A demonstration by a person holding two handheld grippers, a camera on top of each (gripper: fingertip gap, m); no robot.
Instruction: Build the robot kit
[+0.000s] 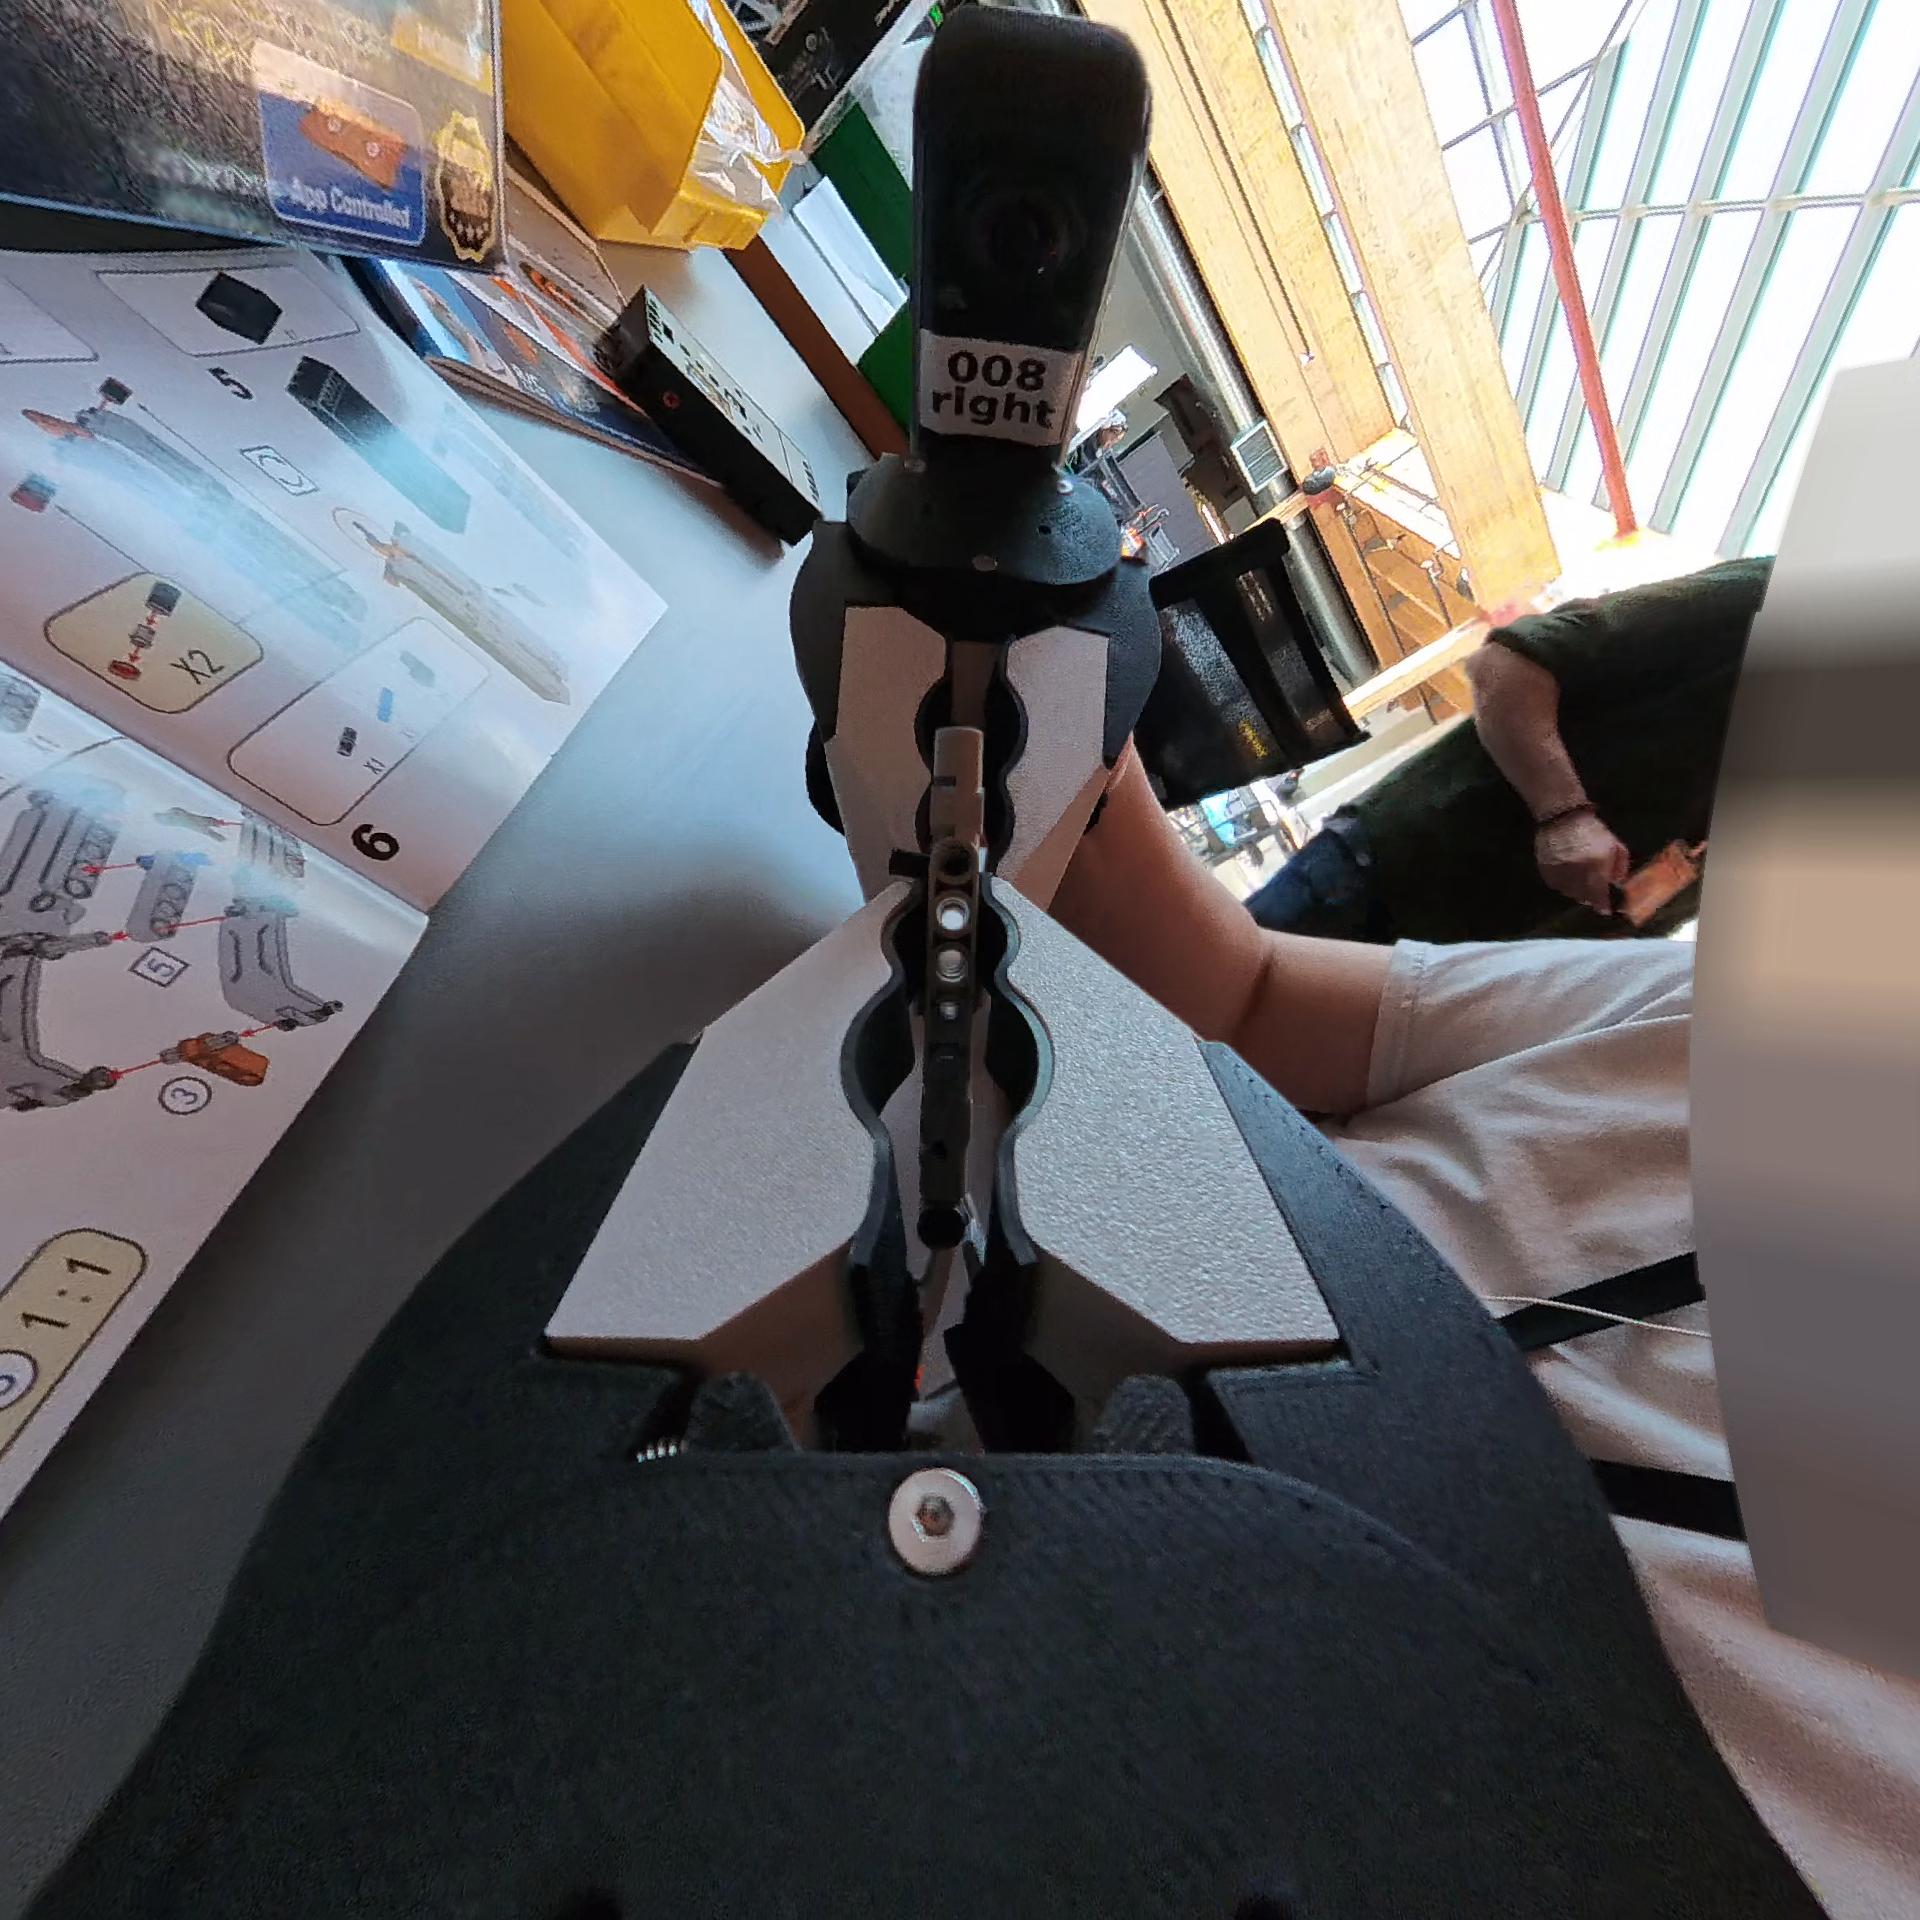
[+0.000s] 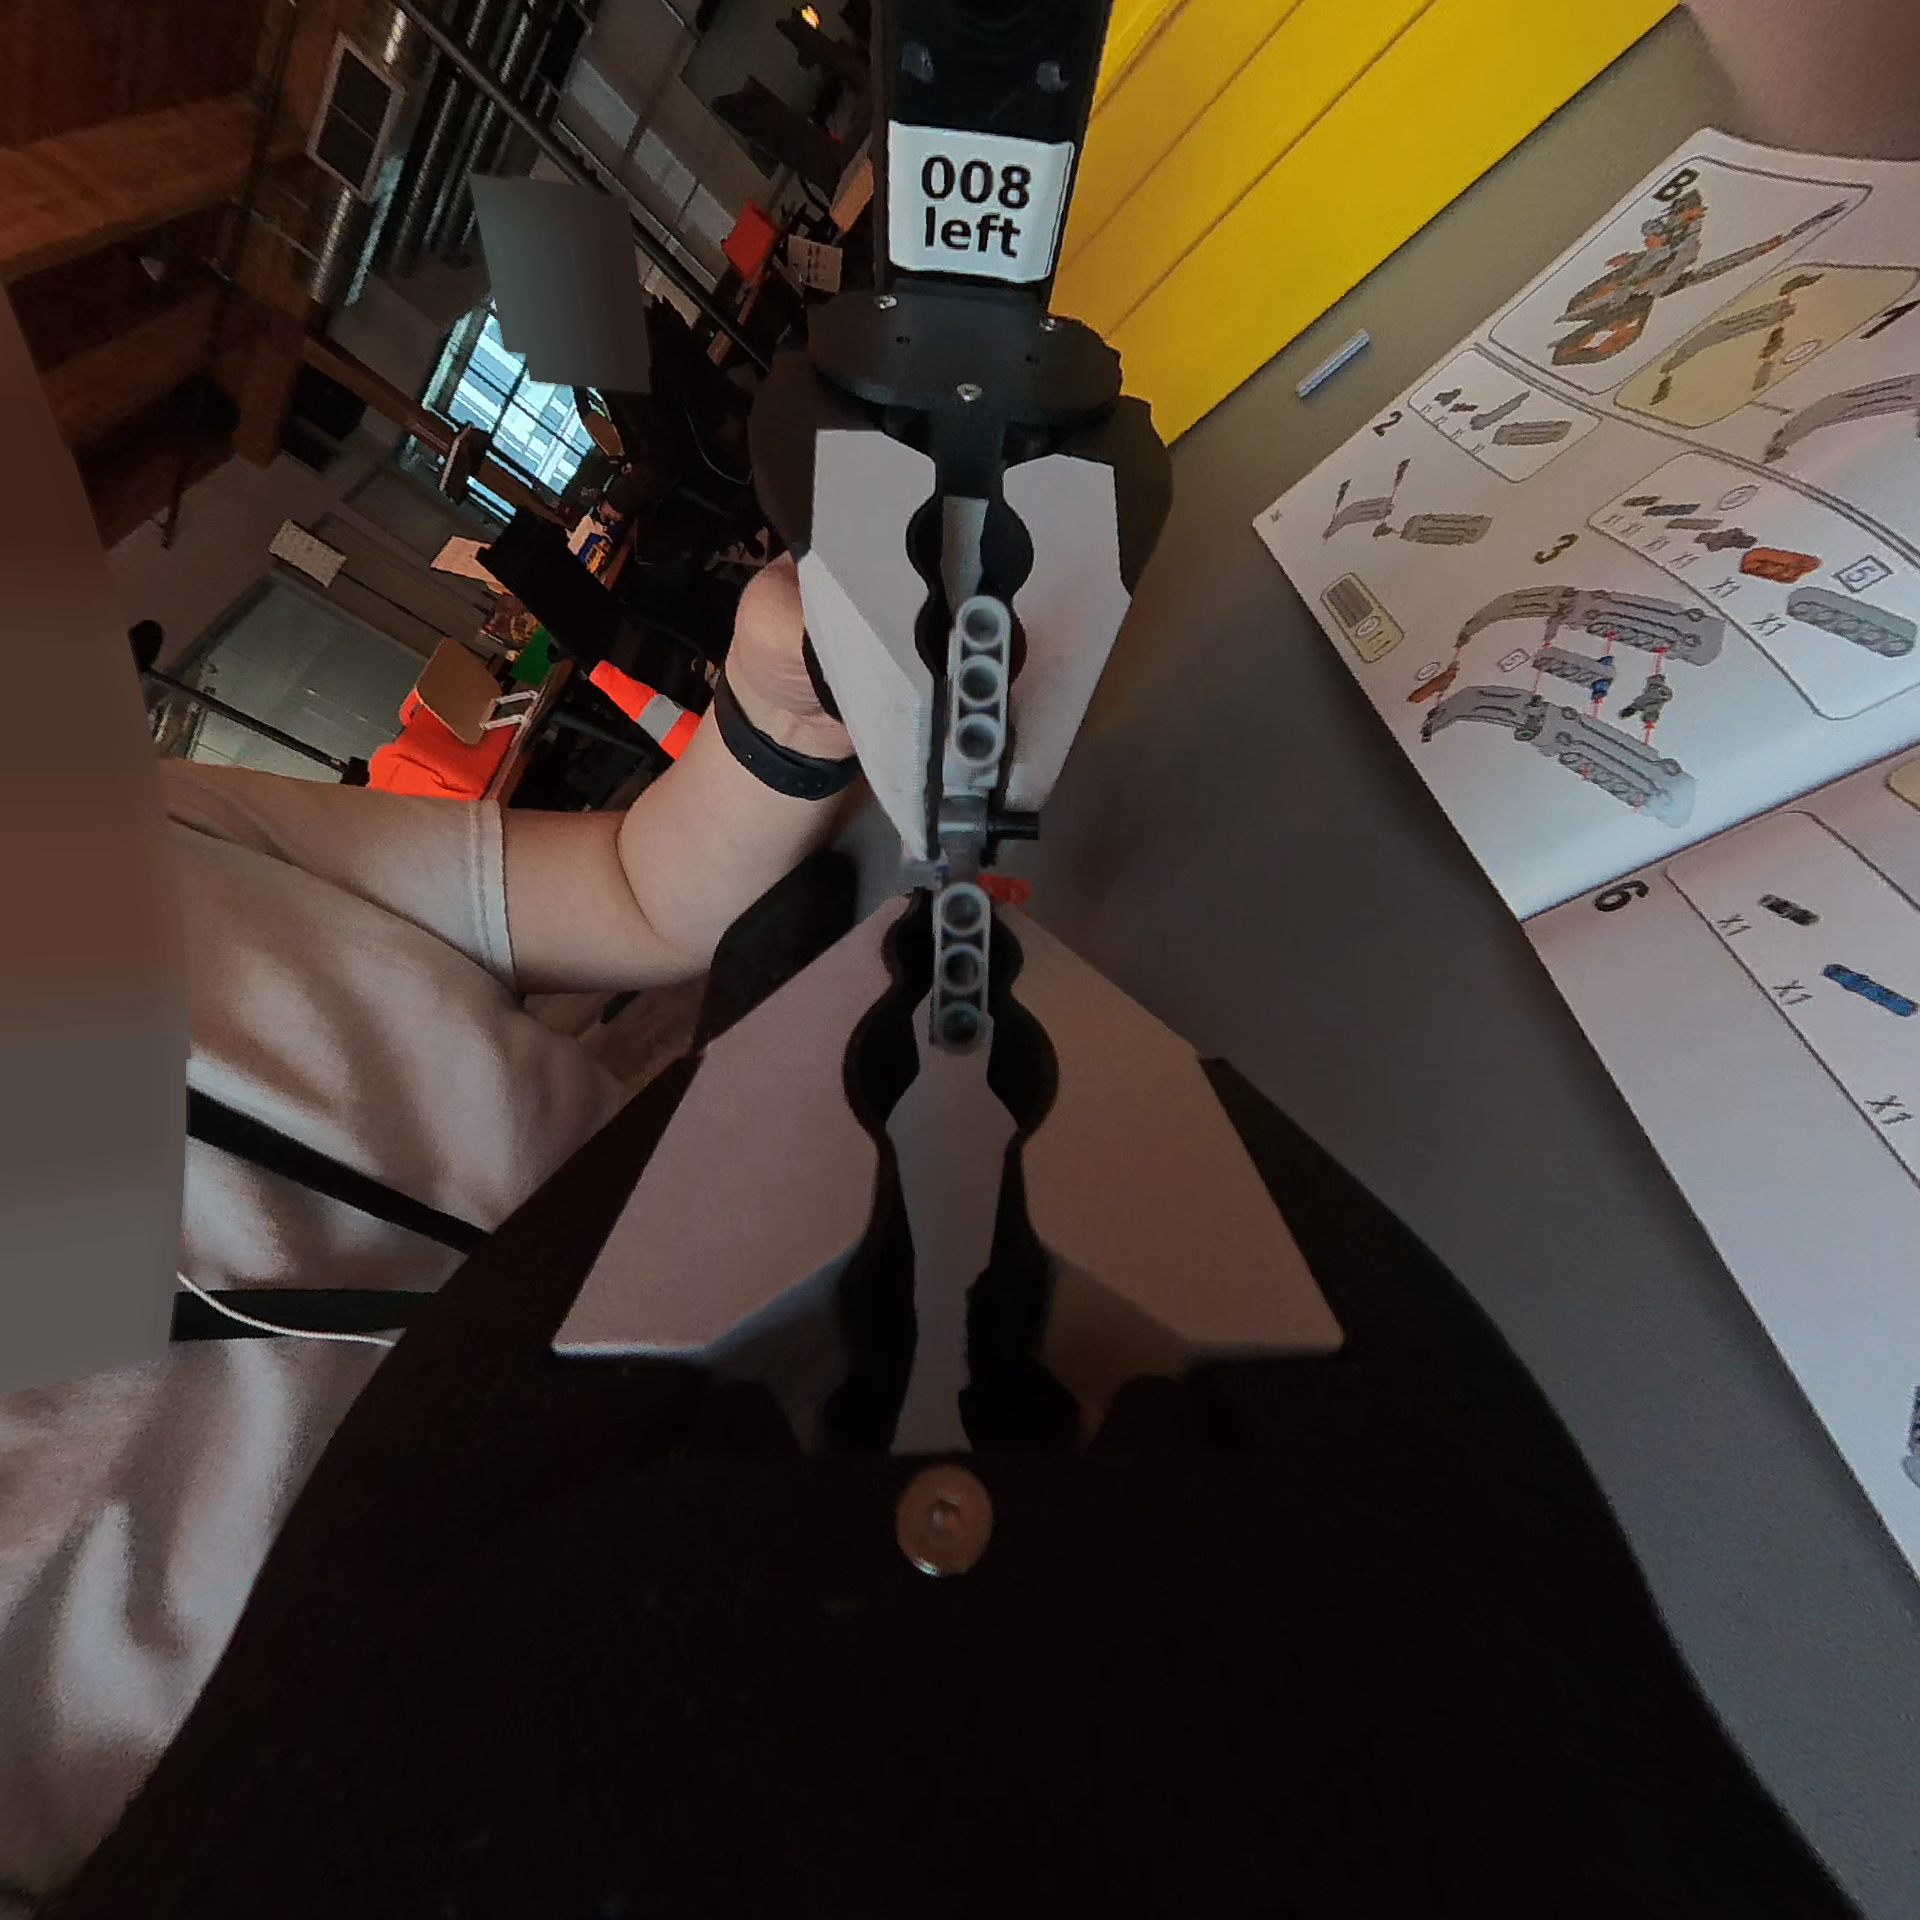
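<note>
In the left wrist view my left gripper is shut on a dark grey holed beam, held edge-on between its pale pads. My right gripper faces it tip to tip from above, shut on a light grey piece. In the right wrist view my right gripper is shut on a light grey three-hole beam. The left gripper opposite it holds a matching grey beam. Where the parts meet, a black pin sticks out sideways and a small red piece shows. Both are held above the grey table.
An open instruction booklet lies on the table, also in the right wrist view. Yellow bins, printed boxes and a black box stand behind it. The holder's bare arms and pale shirt are close. Another person stands farther off. Left and right tips are no more than a few centimetres apart.
</note>
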